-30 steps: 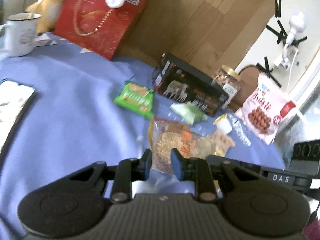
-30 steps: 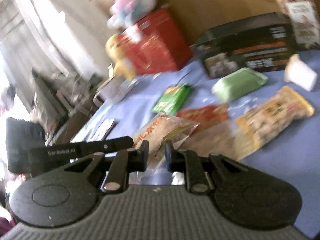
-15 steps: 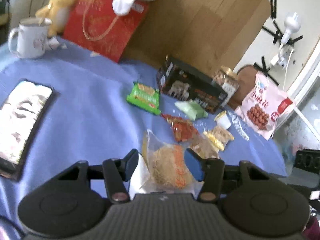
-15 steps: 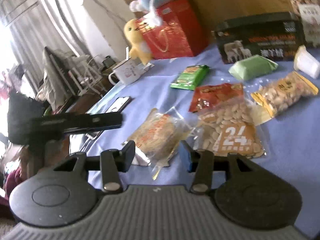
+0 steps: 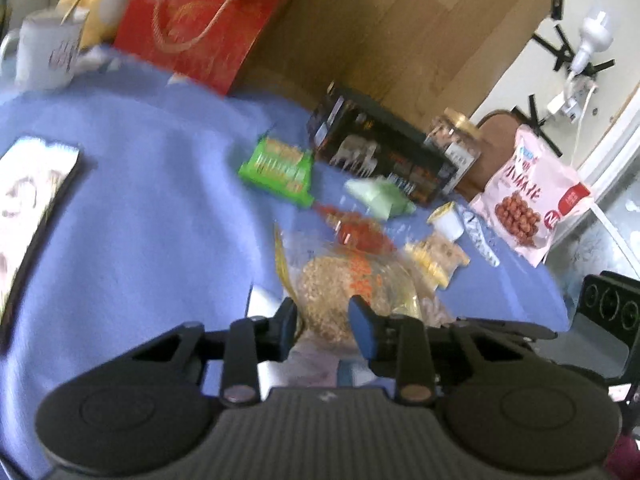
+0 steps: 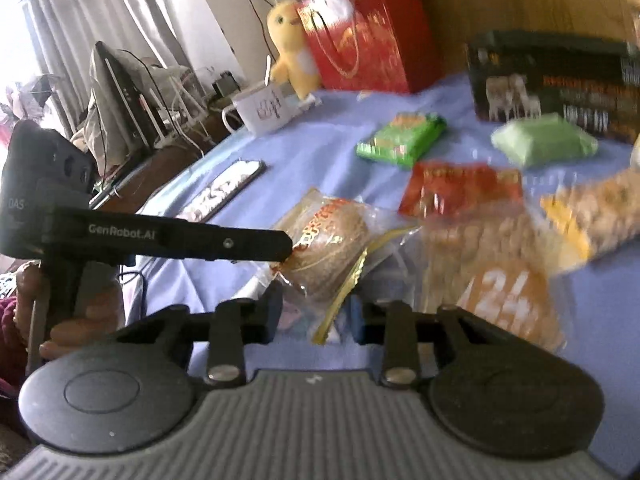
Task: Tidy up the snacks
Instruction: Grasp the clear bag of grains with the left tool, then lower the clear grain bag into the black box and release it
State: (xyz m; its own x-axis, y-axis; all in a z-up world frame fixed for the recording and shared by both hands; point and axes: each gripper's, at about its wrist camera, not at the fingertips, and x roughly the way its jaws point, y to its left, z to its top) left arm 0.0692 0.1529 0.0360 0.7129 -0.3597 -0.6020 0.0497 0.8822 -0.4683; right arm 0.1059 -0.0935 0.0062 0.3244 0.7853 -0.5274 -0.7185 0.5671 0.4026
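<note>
"GenRobot.AI" on left gripper (image 6: 188,236) arm, "DAS" on its body; "24" on near nut bag (image 6: 500,280).

My left wrist camera is looking low across the blue table (image 5: 132,216) toward its far edge; my right one is facing leftward. Both are sitting close and sharing the clear snack bag (image 5: 340,292) (image 6: 328,240).

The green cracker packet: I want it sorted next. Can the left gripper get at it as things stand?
Probably not yet: the left gripper has its jaws around the clear bag of round crackers. Otherwise the green cracker packet lies alone on bare blue tablecloth.
</note>
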